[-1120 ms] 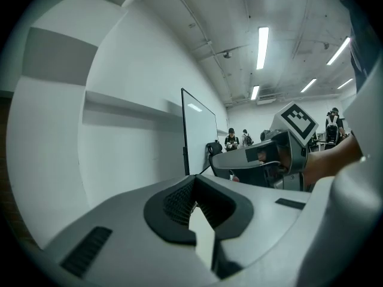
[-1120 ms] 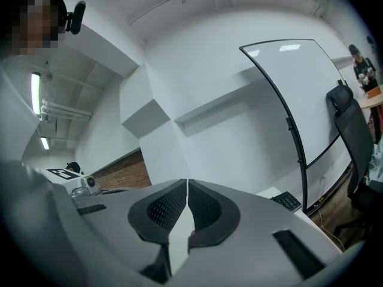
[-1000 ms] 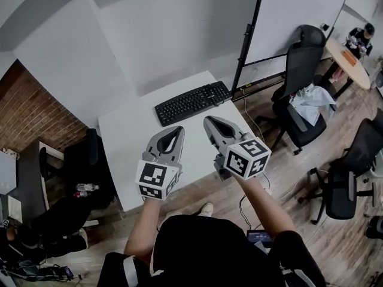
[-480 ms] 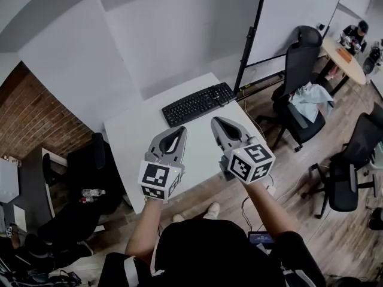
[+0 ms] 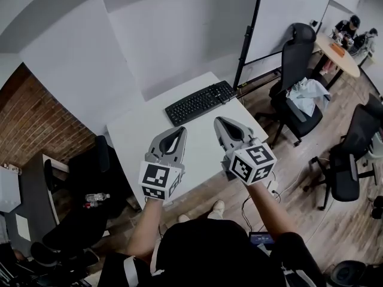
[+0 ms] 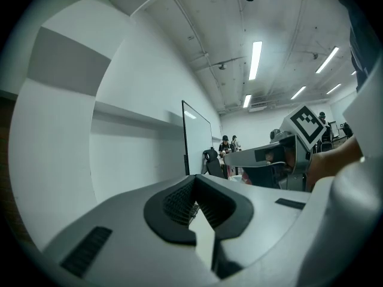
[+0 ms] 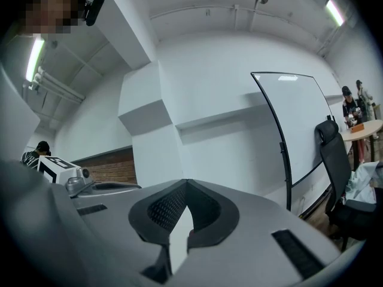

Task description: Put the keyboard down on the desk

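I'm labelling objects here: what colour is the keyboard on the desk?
Black. The keyboard shows best in the head view.

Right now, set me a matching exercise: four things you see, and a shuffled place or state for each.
1 keyboard
2 left gripper
3 whiteboard
4 cloth

A draped on a black chair
B flat on the desk's far end
C shut, empty, over the desk
D standing right of the desk

Pairs: 1-B, 2-C, 3-D, 4-A
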A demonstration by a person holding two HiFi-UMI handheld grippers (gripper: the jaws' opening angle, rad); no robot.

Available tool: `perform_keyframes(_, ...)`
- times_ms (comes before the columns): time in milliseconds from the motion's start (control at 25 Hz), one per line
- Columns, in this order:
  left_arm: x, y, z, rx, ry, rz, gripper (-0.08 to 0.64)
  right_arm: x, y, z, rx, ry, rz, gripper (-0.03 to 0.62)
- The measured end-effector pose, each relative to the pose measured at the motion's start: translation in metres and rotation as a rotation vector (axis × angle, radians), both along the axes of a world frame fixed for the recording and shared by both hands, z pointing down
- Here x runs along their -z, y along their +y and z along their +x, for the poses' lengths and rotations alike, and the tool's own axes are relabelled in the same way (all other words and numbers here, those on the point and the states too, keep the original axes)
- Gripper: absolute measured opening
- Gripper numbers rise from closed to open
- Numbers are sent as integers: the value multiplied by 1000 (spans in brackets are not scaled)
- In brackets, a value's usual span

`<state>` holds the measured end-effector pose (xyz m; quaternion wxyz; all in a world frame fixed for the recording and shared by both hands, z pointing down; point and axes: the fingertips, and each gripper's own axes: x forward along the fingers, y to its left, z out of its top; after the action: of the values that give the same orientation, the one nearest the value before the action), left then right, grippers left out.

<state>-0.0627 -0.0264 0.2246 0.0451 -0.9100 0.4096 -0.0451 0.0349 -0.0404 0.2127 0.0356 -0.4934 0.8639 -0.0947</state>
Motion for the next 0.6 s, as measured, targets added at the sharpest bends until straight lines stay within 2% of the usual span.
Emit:
perform_keyframes(440,-2,4,-15,-36,15,-5,12,-3,8,-11,-37,11,-11,41)
perform_keyframes(600,-5,2,-15,-39,17,-5,12,-8,10,-15,-36,55,-3,41)
